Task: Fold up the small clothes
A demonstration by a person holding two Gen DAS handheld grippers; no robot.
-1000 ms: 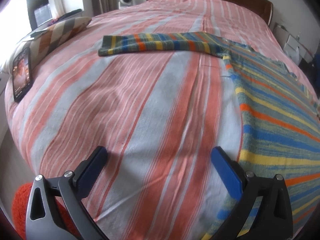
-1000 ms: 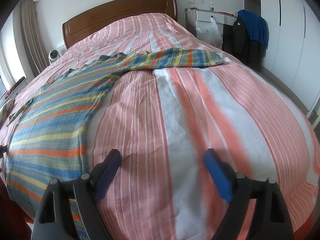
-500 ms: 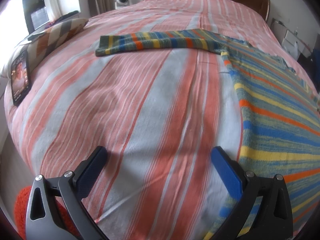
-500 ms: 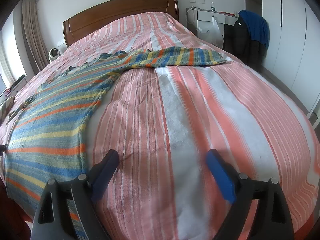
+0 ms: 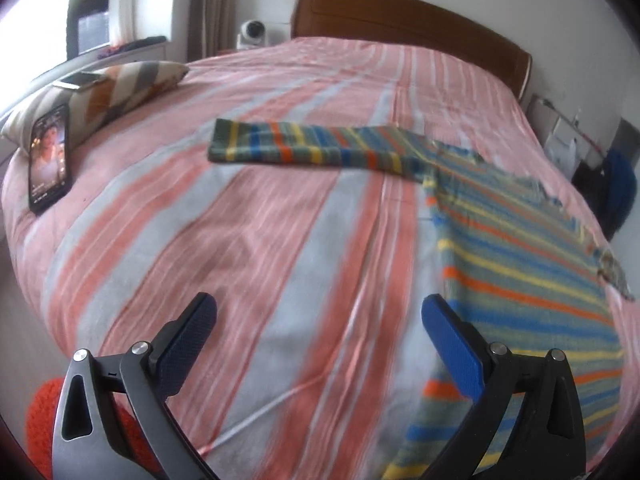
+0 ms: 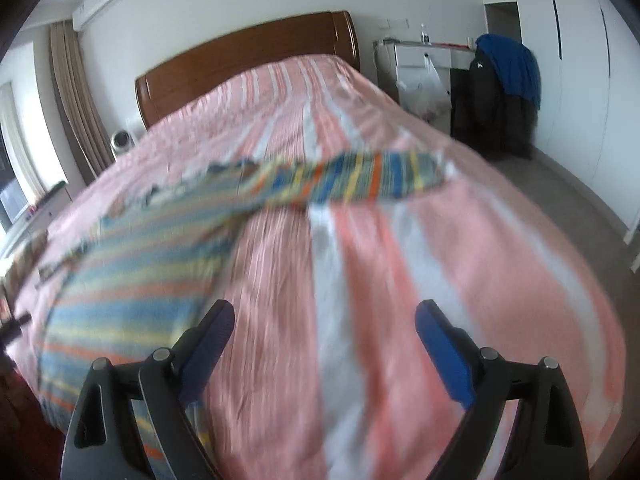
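The striped sweater (image 5: 520, 264) lies flat on the bed (image 5: 248, 248), its body ahead and to the right of the left claw (image 5: 320, 320) and ahead and to the left of the right claw (image 6: 324, 328), so it sits between the two. One sleeve (image 5: 304, 148) runs crosswise well ahead of the left claw and the other sleeve (image 6: 360, 180) crosswise well ahead of the right claw; the sweater's long edge passes just beside the left claw's right finger, which looks the nearer approach. Both claws are spread wide and hold nothing, hovering over bare bedcover.
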